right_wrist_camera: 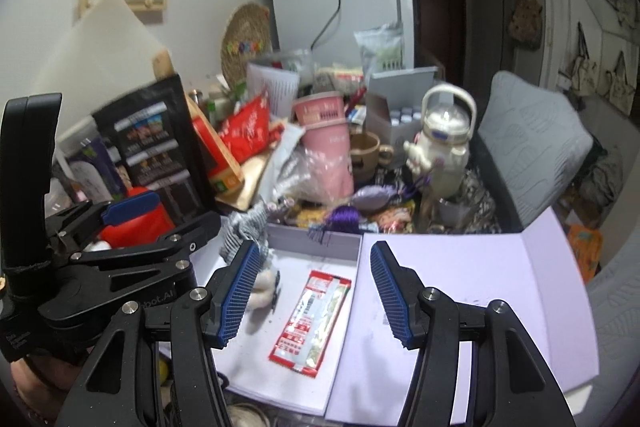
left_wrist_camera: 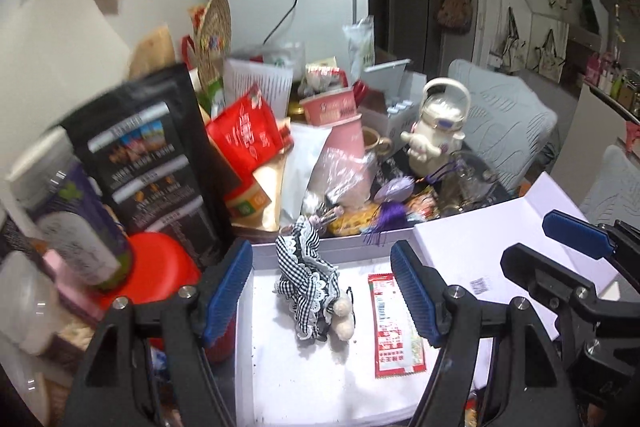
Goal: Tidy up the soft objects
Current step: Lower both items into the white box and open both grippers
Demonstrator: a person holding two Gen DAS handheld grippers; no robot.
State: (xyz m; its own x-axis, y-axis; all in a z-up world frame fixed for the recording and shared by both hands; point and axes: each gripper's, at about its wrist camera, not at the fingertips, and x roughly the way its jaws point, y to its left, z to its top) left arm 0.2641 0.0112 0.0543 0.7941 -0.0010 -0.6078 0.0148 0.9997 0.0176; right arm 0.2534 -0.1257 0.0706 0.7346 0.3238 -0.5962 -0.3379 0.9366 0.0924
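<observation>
A black-and-white gingham doll with lace trim and cream plush feet (left_wrist_camera: 310,291) lies in an open white box (left_wrist_camera: 332,247), beside a red sachet (left_wrist_camera: 394,323). My left gripper (left_wrist_camera: 322,293) hovers above the box, open; the doll shows in the gap below and neither pad touches it. My right gripper (right_wrist_camera: 314,295) is also open and holds nothing, hanging over the red sachet (right_wrist_camera: 310,321) in the box (right_wrist_camera: 316,239). Its left finger partly hides the doll (right_wrist_camera: 244,231). Each gripper shows in the other's view: the right gripper (left_wrist_camera: 529,238), the left gripper (right_wrist_camera: 186,211).
The box lid (right_wrist_camera: 460,287) lies flat to the right. Behind the box is dense clutter: a black bag (left_wrist_camera: 148,155), a red container (left_wrist_camera: 160,267), pink cups (left_wrist_camera: 344,131), a white kettle-shaped figure (left_wrist_camera: 440,127), a purple tassel (left_wrist_camera: 384,219). Grey chairs (right_wrist_camera: 532,139) stand at the right.
</observation>
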